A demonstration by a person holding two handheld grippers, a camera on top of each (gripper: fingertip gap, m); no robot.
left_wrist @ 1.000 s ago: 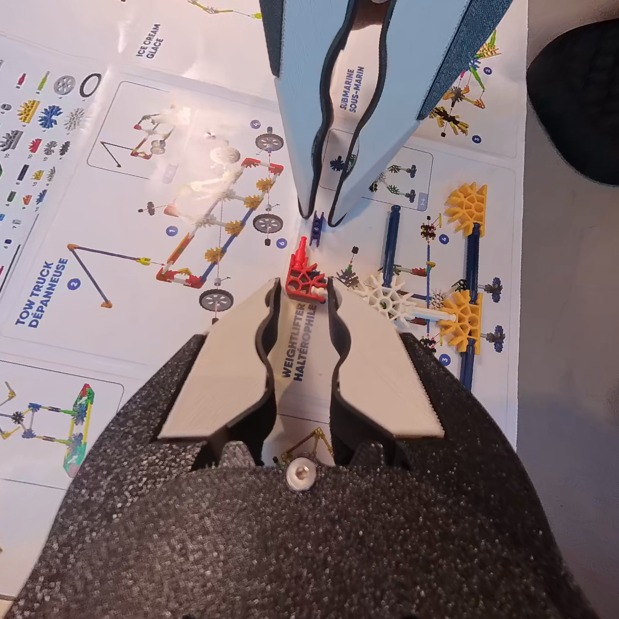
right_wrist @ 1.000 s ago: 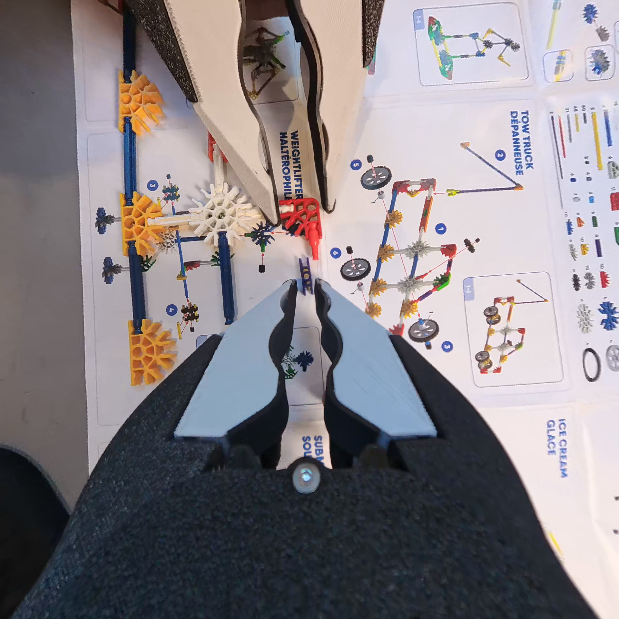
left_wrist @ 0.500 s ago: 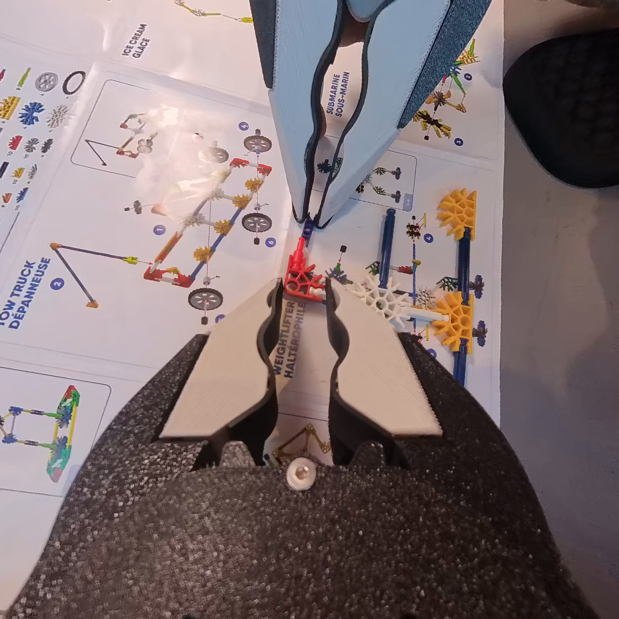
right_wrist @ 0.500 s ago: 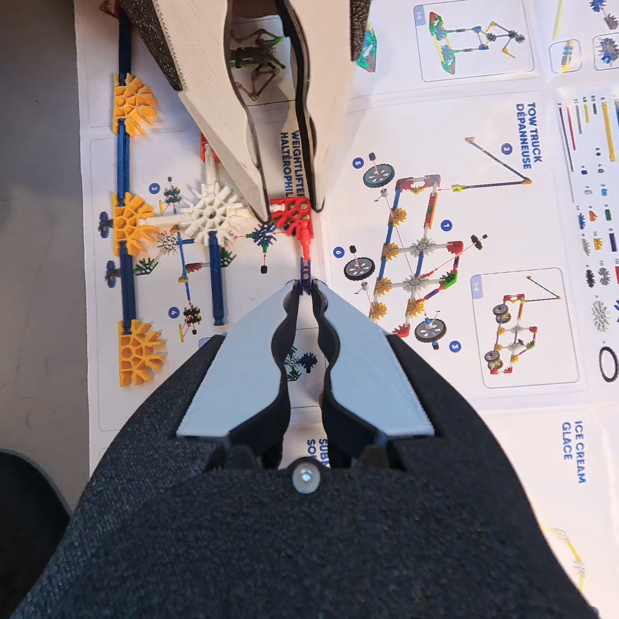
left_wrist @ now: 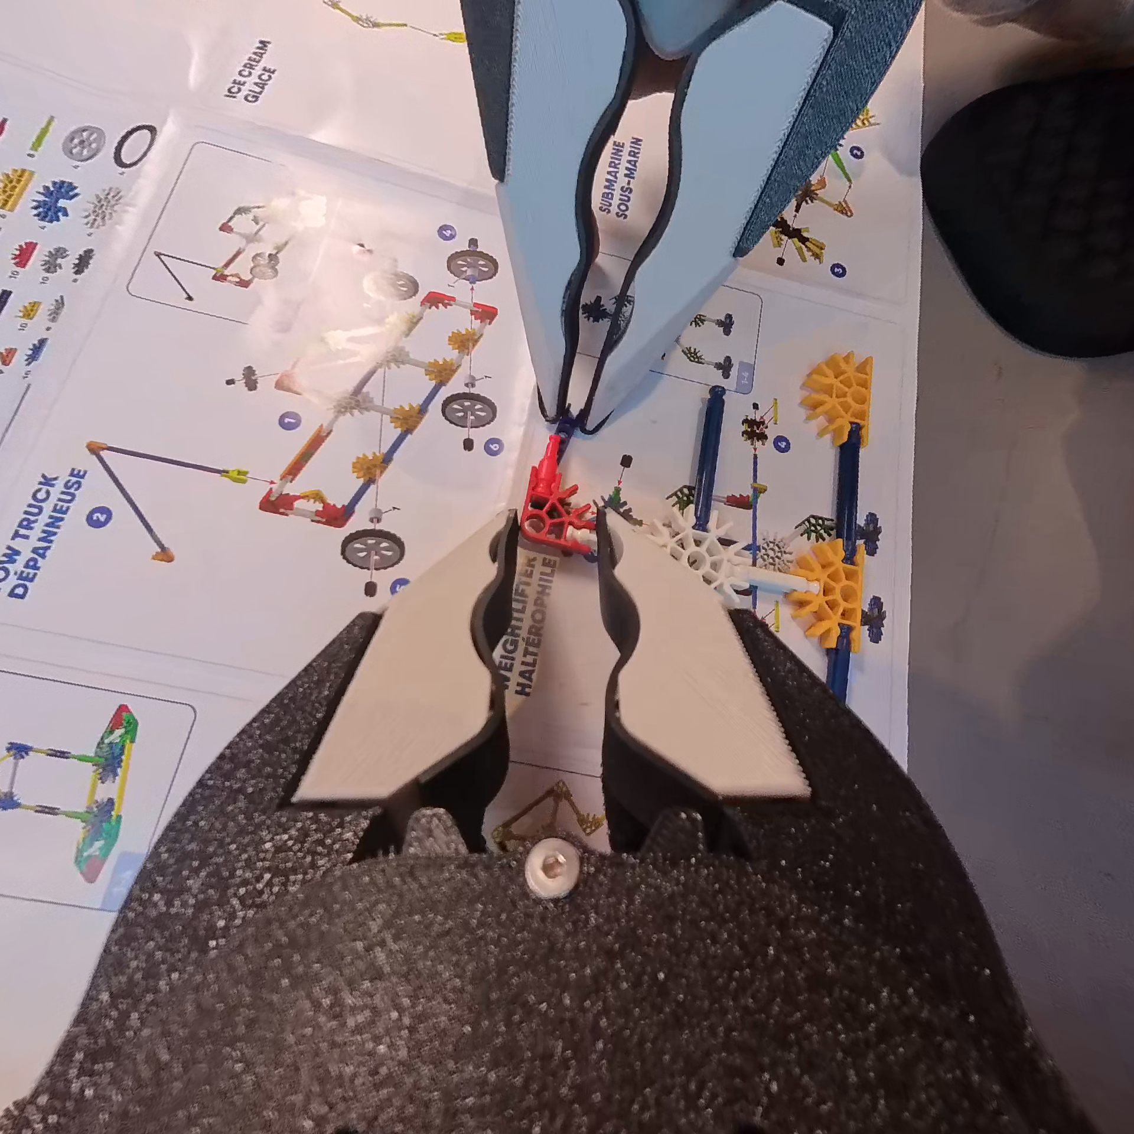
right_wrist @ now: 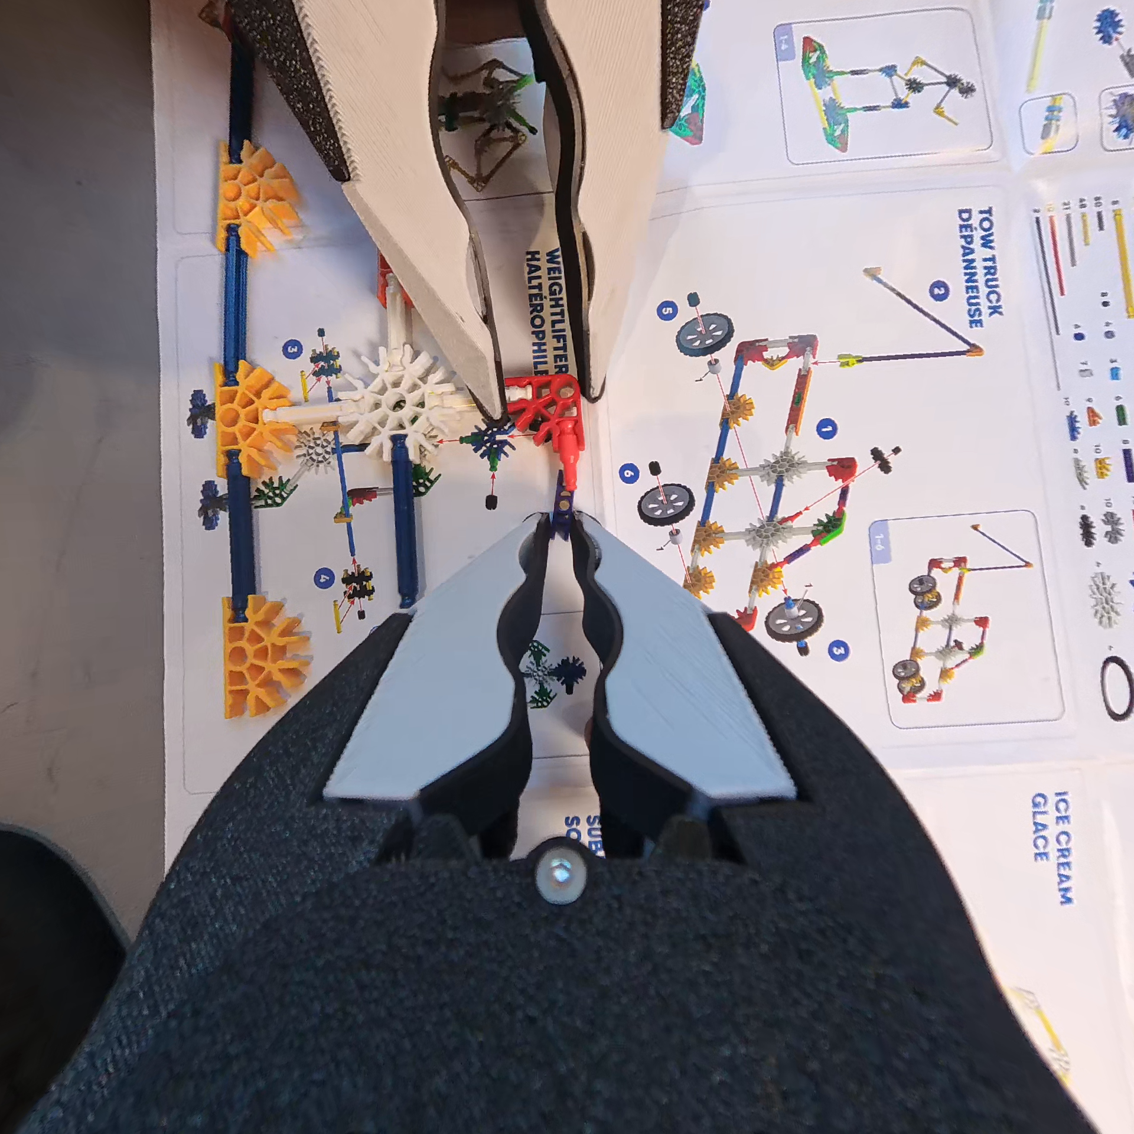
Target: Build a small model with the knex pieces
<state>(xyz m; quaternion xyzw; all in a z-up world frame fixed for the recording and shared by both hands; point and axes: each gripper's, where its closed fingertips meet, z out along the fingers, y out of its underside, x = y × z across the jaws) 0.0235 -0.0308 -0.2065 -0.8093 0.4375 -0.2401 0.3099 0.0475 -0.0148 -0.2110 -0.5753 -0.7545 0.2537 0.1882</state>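
Keep left gripper (left_wrist: 555, 531) clamped on red plastic corner connector (left_wrist: 552, 512); steady right gripper (right_wrist: 559, 521), pinching small dark-blue clip (right_wrist: 561, 500) beside connector's red stub.

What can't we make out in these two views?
- Blue piece: mostly hidden between the right tool's fingertips in both views; its shape is unclear.
- Red connector grip: left tool tips flank it; contact unclear.
- Orange-red piece: right wrist view, covered by the left tool's finger.
- Dark object: left wrist view, cut off by the edge.
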